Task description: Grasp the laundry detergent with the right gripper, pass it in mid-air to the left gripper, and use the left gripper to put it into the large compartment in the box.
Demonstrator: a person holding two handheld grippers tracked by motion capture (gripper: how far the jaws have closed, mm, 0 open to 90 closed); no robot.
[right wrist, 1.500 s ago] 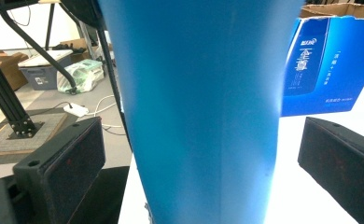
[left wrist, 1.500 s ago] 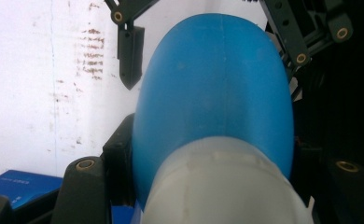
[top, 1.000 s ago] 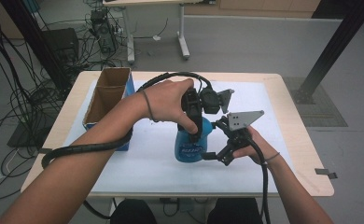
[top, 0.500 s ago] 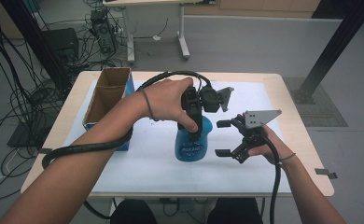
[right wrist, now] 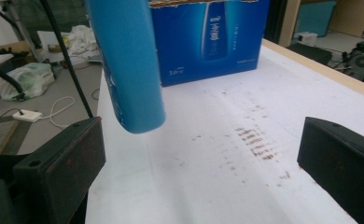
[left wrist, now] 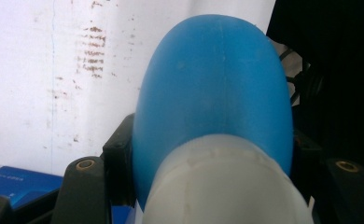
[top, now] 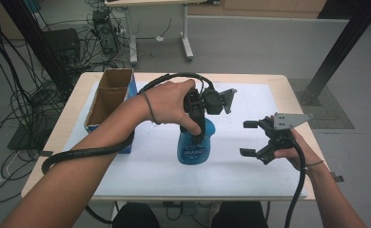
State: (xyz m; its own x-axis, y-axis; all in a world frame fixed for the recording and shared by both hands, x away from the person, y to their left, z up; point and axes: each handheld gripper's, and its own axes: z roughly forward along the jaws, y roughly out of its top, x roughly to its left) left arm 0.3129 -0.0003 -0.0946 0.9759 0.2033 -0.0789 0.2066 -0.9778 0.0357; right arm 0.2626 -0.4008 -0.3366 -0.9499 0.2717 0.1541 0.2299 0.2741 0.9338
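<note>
Left gripper (top: 199, 134) jaws clamp the blue bottle (top: 195, 147) above the desk (top: 250, 175); right gripper (top: 251, 139) jaws gape empty; a loosened grip could drop it.

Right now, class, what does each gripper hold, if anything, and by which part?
The left gripper clamps the blue bottle near its white-capped top, lifting it off the table. The right gripper stands open and holds nothing.

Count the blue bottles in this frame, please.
1: the blue bottle at the table's middle, clamped near its top in the left tool, lifted off the white mat. The open cardboard box might hide more.
</note>
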